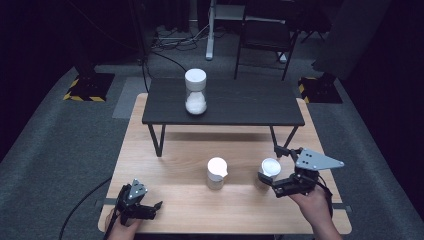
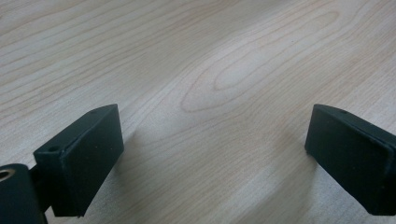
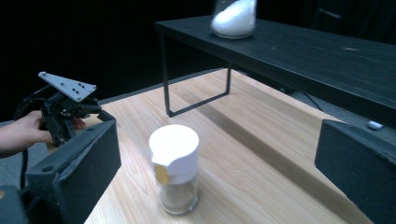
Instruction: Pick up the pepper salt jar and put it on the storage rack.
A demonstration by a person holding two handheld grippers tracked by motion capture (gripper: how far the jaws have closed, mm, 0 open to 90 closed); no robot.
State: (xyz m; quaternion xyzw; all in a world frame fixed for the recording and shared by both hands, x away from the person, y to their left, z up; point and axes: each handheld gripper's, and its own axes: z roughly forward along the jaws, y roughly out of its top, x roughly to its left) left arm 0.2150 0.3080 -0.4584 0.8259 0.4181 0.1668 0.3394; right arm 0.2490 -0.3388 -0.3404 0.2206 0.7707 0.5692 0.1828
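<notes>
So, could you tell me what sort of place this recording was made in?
Probably a lab or recording studio, not a home: a light wooden table stands on grey carpet in a dark room, hazard-striped stand bases flank it, and cables trail on the floor behind.

A small glass shaker jar (image 1: 269,172) with a white lid stands upright on the light wooden table, at the lower right of the high view. Its body is partly hidden there, so its contents cannot be told. To its left, near the lower middle of that view, stands a second shaker jar (image 1: 216,173), also upright, with a white spouted cap and pale beige powder inside; it sits low and centred in the right gripper view (image 3: 174,169).
</notes>
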